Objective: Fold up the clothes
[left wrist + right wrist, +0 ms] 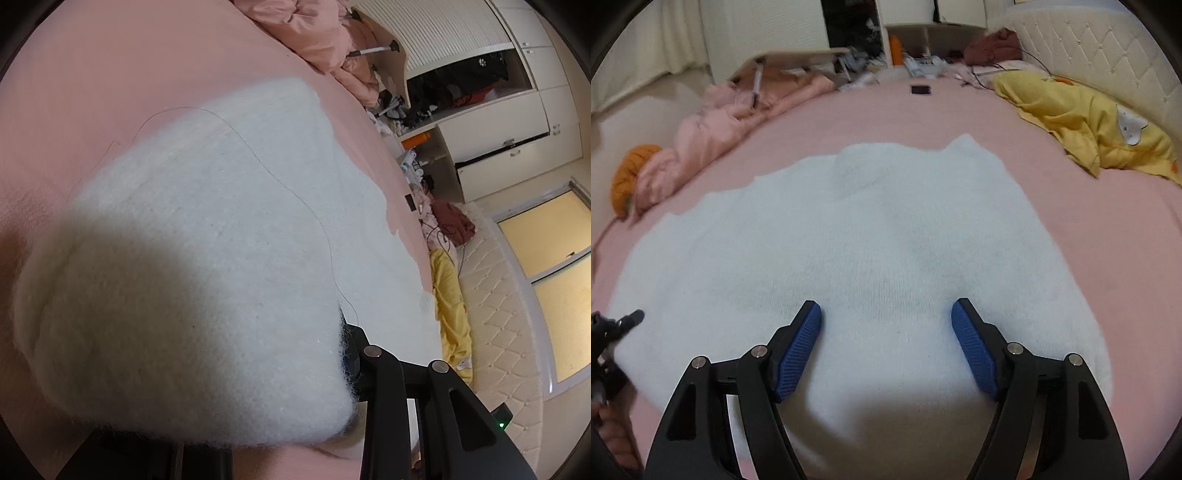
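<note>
Blue ribbed pads (pixel 798 350) of my right tool (pixel 886 349) sit closest to the lens, spread wide apart with nothing between them; they hang just above the near part of the white sweater (pixel 857 251). No earlier view is available to compare. That sweater lies spread flat on the pink bed sheet (pixel 1108 229), its far edge uneven, and it covers most of the middle of the bed. My left tool (pixel 347 373) is narrowly open and clamped on a fold of the same sweater (pixel 192 266): thick white knit bulges over the fingers and hides their tips, with fuzzy fibres pressed against the black linkage. In the right wrist view the left tool (pixel 613 332) appears at the sweater's left edge, with part of my hand (pixel 613 432) below it. A yellow garment (pixel 1089 114) lies crumpled near the padded headboard (pixel 1089 40), well apart from the sweater, and a pink quilt (pixel 713 122) is bunched along the far left side.
</note>
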Motion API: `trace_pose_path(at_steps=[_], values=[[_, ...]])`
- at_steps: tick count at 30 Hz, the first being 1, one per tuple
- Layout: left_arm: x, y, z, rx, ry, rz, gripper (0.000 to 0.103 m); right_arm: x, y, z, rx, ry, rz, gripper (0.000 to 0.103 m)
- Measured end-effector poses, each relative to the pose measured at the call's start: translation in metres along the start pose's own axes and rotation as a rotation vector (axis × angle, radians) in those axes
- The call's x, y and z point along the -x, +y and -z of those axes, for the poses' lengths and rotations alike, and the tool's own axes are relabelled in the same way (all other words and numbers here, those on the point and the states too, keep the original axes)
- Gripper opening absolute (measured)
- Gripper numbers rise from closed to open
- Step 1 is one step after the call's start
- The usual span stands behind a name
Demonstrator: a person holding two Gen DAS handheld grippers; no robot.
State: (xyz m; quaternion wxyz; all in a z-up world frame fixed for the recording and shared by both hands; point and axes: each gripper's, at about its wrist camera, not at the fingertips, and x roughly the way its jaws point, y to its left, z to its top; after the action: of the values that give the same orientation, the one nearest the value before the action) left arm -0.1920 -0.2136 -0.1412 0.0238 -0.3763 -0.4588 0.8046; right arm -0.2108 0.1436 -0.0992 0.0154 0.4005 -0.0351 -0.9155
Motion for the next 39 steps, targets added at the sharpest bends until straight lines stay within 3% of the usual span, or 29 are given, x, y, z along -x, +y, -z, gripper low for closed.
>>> trace_pose_path(at_steps=[2,7,11,15,19,24,27,30,32,37,39], values=[[-0.001,-0.005,-0.002,-0.011,0.015,-0.03,0.031,0.0,0.007,-0.004,0.034,0.01,0.024,0.077],[0.003,-0.034,-0.008,-0.098,0.024,-0.162,0.031,0.055,-0.033,-0.005,-0.077,-0.027,-0.155,0.077],[0.016,-0.082,-0.001,-0.267,-0.06,-0.245,0.03,0.095,-0.073,0.009,-0.112,-0.067,-0.187,0.077],[0.018,-0.144,0.017,-0.489,-0.137,-0.343,0.03,0.119,-0.105,0.021,-0.145,-0.137,-0.171,0.077],[0.008,-0.216,0.052,-0.768,-0.19,-0.388,0.029,0.127,-0.133,0.016,-0.244,-0.196,-0.181,0.077],[-0.021,-0.285,0.145,-1.229,-0.206,-0.404,0.029,0.125,-0.176,0.01,-0.386,-0.206,-0.207,0.077],[-0.049,-0.292,0.218,-1.522,-0.163,-0.423,0.029,0.11,-0.208,0.012,-0.553,-0.157,-0.382,0.077],[-0.085,-0.267,0.274,-1.773,-0.066,-0.505,0.029,0.072,-0.24,0.013,-0.822,-0.037,-0.741,0.077],[-0.092,-0.253,0.29,-1.868,-0.078,-0.539,0.028,0.047,-0.248,0.005,-0.939,0.039,-0.957,0.077],[-0.08,-0.258,0.271,-1.867,-0.071,-0.52,0.028,0.011,-0.226,-0.045,-0.783,0.175,-1.036,0.077],[-0.078,-0.256,0.27,-1.894,-0.074,-0.517,0.028,-0.006,-0.217,-0.054,-0.772,0.256,-1.017,0.077]])
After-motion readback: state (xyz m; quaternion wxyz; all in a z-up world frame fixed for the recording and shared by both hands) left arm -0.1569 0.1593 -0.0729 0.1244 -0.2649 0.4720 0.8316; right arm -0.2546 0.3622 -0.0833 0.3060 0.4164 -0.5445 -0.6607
